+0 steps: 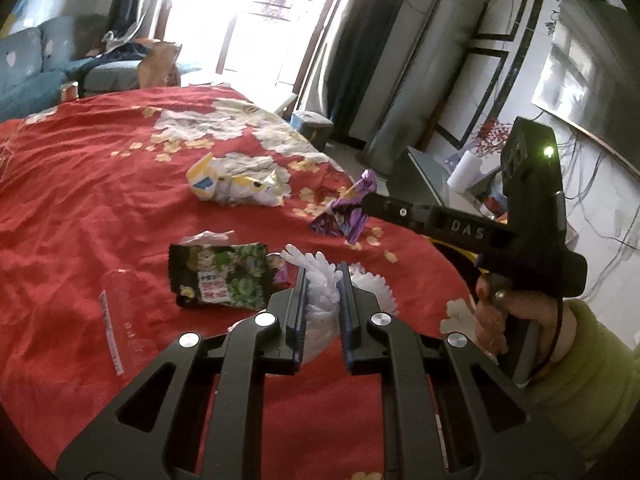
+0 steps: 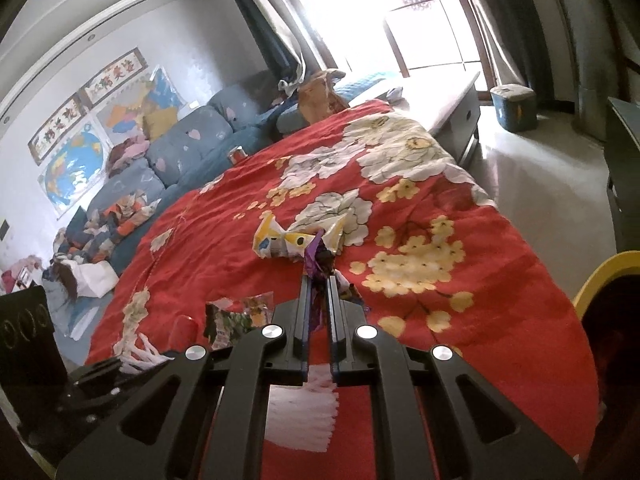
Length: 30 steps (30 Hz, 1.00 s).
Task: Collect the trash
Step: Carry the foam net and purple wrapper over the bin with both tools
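Observation:
My left gripper (image 1: pixel 323 274) is shut on a white plastic bag (image 1: pixel 320 316) over the red flowered cloth (image 1: pixel 100 184); the bag also shows in the right wrist view (image 2: pixel 298 412). My right gripper (image 2: pixel 319 278) is shut on a crumpled purple wrapper (image 2: pixel 316 258), held just above the cloth; that wrapper (image 1: pixel 348 208) hangs from its fingertips (image 1: pixel 370 200) in the left wrist view. A green snack packet (image 1: pixel 220 276) and a clear plastic bottle (image 1: pixel 124 320) lie left of my left gripper. A yellow-white crumpled wrapper (image 1: pixel 236 180) lies farther back.
The cloth covers a table whose right edge (image 1: pixel 432 248) drops to the floor. A blue sofa (image 2: pixel 168 152) stands at the far left. A grey side table (image 2: pixel 452 108) and a blue bin (image 2: pixel 514 108) stand by the window. A yellow-rimmed container (image 2: pixel 604 276) sits at the right.

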Each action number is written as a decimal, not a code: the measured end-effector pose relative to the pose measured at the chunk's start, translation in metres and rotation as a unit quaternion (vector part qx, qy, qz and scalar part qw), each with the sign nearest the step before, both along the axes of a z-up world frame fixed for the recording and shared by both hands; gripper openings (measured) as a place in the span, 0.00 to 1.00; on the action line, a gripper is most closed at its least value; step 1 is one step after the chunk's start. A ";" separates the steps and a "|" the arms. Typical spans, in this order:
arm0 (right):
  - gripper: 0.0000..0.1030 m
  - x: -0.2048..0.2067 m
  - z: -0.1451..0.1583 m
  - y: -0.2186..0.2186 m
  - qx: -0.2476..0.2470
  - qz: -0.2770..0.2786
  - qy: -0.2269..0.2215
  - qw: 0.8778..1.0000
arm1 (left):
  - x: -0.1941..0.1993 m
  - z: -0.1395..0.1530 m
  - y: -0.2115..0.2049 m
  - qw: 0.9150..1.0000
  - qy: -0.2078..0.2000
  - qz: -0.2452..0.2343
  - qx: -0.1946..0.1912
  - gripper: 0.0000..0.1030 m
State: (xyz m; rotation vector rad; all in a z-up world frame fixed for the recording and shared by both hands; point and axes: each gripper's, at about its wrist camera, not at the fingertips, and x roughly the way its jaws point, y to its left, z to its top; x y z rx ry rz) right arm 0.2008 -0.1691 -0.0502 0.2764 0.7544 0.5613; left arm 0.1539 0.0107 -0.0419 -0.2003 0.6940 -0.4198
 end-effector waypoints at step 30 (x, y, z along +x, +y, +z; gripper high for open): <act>0.07 -0.035 0.029 -0.068 0.008 -0.044 -0.043 0.998 | -0.010 0.030 -0.049 0.999 -0.039 -0.015 0.011 0.09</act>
